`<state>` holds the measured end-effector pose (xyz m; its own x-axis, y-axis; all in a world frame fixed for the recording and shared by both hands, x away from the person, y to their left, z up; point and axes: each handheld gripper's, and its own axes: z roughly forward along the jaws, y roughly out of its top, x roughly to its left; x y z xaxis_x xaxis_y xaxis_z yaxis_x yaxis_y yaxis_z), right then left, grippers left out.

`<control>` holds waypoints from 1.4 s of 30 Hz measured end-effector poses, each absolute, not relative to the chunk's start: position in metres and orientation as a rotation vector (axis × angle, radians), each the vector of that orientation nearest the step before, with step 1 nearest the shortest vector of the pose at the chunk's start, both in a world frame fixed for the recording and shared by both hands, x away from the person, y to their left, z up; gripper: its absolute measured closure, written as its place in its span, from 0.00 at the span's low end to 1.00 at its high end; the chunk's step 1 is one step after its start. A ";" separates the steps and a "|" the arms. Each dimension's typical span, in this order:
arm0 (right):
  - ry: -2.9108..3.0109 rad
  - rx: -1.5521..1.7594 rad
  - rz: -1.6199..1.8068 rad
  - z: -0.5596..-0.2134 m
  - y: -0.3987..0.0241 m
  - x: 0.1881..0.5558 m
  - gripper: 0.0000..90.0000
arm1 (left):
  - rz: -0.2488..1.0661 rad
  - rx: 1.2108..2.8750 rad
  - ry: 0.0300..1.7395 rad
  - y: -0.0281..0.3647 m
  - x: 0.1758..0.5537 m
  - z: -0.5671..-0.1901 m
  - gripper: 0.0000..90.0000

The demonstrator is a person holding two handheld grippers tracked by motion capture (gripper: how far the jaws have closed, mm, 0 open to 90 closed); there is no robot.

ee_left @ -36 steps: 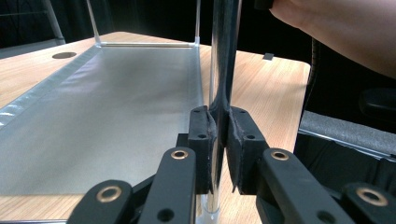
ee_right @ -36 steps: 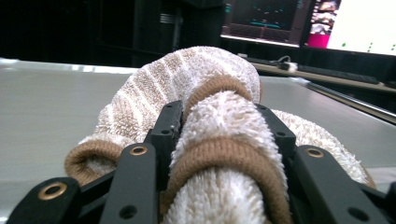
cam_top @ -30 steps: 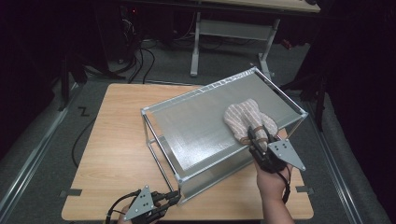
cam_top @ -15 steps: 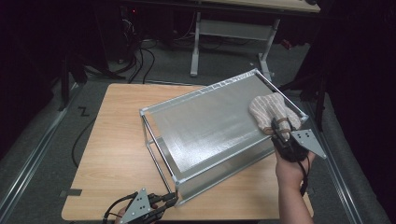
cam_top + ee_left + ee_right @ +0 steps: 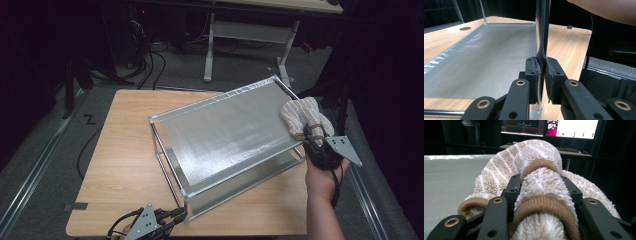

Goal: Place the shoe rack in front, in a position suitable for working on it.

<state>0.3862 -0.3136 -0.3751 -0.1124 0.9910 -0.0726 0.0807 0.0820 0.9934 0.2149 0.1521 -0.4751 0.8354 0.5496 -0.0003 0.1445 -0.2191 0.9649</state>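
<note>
A metal rack with a silvery top shelf [image 5: 225, 135] stands on the wooden table. My left gripper [image 5: 172, 217] at the near corner is shut on the rack's upright post [image 5: 541, 37], its pads pressed on either side of it. My right gripper [image 5: 311, 139] is shut on a beige striped cloth [image 5: 302, 116] with brown trim, bunched up between its jaws [image 5: 541, 195]. The cloth rests on the shelf's right end, partly past the edge. The person's right hand [image 5: 320, 177] holds that gripper.
The wooden table [image 5: 125, 150] has bare room left of the rack. A lower shelf [image 5: 479, 65] sits under the top one. Monitors [image 5: 574, 128] stand on a desk beyond; a desk frame [image 5: 250, 35] and cables lie on the floor behind.
My right gripper has dragged the cloth across the top shelf to its right end. The left gripper has stayed on the post.
</note>
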 end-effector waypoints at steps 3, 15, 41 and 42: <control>1.386 1.163 1.198 -0.376 -0.311 0.386 0.65 | 0.417 1.789 0.528 0.154 0.215 -0.475 0.90; 1.391 1.169 1.220 -0.378 -0.298 0.382 0.66 | 0.404 1.782 0.534 0.154 0.216 -0.475 0.90; 1.577 0.947 1.394 -0.384 -0.192 0.314 0.68 | 0.367 1.787 0.477 0.138 0.232 -0.475 0.90; 1.585 0.933 1.400 -0.384 -0.188 0.311 0.68 | 0.364 1.786 0.477 0.136 0.233 -0.476 0.90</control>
<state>0.3112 -0.1880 -0.3839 -0.4017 0.9106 -0.0968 0.0162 0.1127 0.9935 0.2328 0.1362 -0.4755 0.8673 0.4978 -0.0015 0.1306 -0.2246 0.9657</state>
